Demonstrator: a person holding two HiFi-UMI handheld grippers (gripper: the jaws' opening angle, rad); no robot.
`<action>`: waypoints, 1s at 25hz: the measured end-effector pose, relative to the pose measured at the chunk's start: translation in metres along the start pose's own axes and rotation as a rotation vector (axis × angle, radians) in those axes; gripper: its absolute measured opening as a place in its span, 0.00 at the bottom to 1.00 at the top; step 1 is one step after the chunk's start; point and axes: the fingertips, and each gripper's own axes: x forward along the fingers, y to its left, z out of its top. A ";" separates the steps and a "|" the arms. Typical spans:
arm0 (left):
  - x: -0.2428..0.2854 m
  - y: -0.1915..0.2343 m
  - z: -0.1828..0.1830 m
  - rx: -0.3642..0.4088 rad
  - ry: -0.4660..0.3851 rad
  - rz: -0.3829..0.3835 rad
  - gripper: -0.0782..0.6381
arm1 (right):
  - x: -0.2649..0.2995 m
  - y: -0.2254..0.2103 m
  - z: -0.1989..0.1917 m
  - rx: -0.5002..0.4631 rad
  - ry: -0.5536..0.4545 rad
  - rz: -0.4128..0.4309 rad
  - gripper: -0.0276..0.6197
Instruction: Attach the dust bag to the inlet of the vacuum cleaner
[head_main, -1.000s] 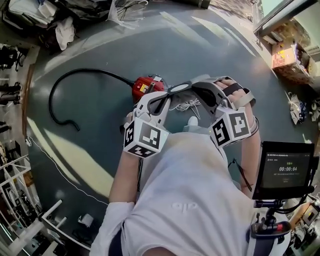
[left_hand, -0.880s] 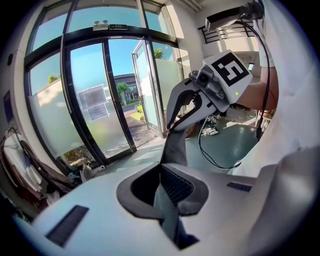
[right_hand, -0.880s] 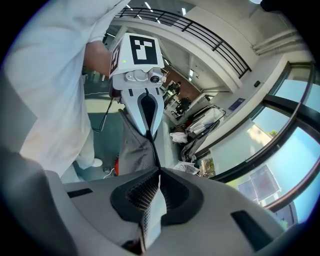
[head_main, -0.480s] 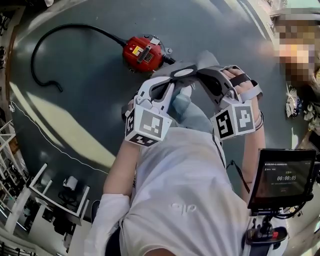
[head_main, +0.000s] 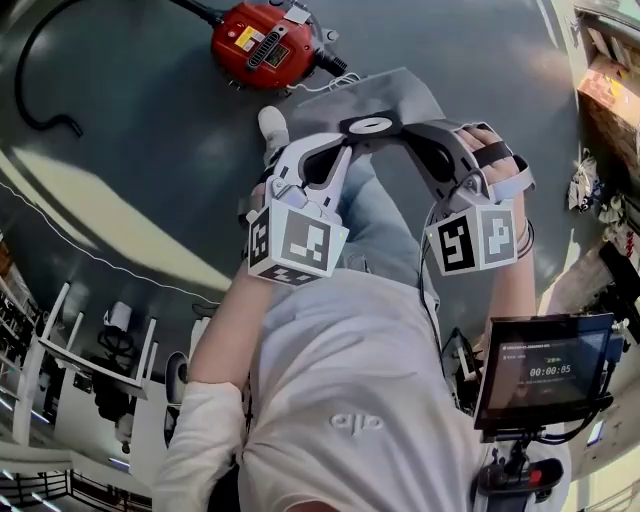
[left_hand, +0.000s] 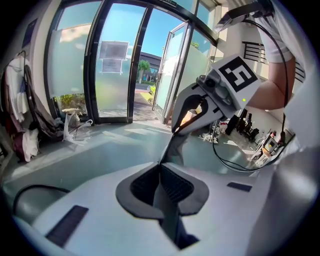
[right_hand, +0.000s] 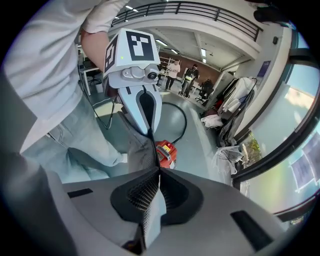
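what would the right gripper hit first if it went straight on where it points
Besides the dust bag it grips, probably the left gripper, tip to tip; the red vacuum cleaner lies further on; depth unclear.

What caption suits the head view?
Left gripper and right gripper pinch a gray dust bag near the red vacuum cleaner.

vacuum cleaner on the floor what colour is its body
The vacuum cleaner is red, with a yellow label on top; the head view shows it best.
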 end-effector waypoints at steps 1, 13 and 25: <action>0.011 0.001 -0.011 -0.012 0.009 -0.003 0.13 | 0.012 0.005 -0.007 0.001 0.001 0.012 0.06; 0.142 0.013 -0.150 -0.143 0.061 -0.046 0.13 | 0.170 0.078 -0.086 0.018 0.013 0.163 0.06; 0.246 0.010 -0.250 -0.215 0.043 0.086 0.13 | 0.284 0.125 -0.154 -0.032 0.018 0.182 0.06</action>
